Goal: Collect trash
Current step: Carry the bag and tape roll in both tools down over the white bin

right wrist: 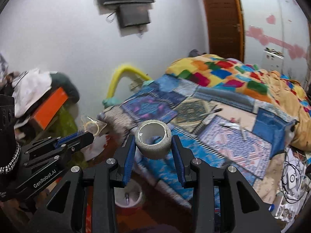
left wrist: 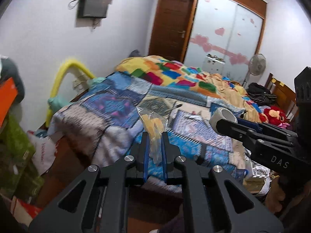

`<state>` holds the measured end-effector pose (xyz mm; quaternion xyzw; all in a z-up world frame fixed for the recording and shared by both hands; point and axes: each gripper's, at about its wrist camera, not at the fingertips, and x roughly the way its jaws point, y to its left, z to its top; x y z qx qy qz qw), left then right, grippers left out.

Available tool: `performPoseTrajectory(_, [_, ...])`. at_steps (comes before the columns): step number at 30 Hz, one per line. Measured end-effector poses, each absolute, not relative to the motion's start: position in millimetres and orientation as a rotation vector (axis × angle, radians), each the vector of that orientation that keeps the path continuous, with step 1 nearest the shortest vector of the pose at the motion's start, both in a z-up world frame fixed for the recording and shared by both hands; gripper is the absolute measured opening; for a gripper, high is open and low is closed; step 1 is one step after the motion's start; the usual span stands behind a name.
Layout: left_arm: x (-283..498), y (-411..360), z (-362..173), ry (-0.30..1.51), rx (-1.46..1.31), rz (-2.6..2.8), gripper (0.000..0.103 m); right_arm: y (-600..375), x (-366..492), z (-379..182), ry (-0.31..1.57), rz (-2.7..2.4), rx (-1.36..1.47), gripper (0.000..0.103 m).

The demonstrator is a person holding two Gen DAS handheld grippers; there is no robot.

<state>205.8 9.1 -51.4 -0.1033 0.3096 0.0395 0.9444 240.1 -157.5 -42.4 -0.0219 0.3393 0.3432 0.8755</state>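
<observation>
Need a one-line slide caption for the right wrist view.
Right gripper holds a grey tape roll above the quilted bed.

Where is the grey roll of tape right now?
The grey cardboard-cored tape roll sits centre in the right wrist view, pinched between the right tool's blue pads above the patchwork bedspread.

A crinkly clear plastic wrapper (left wrist: 153,124) looks glossy; the grey tape roll (right wrist: 153,138) looks rough and matt; the patchwork cloth bedspread (left wrist: 116,104) looks soft.
</observation>
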Motion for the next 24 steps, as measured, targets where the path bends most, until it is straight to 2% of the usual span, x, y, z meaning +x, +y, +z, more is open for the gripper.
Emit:
performPoseTrajectory(14, [149, 93, -121, 0.753, -0.274, 0.260, 0.011, -51, 200, -112, 0.879, 0.880, -0.194, 0.034])
performPoseTrajectory(24, [149, 142, -231, 0.975, -0.460, 0.373, 0.010, 17, 201, -205, 1.094, 0.917, -0.301, 0.034])
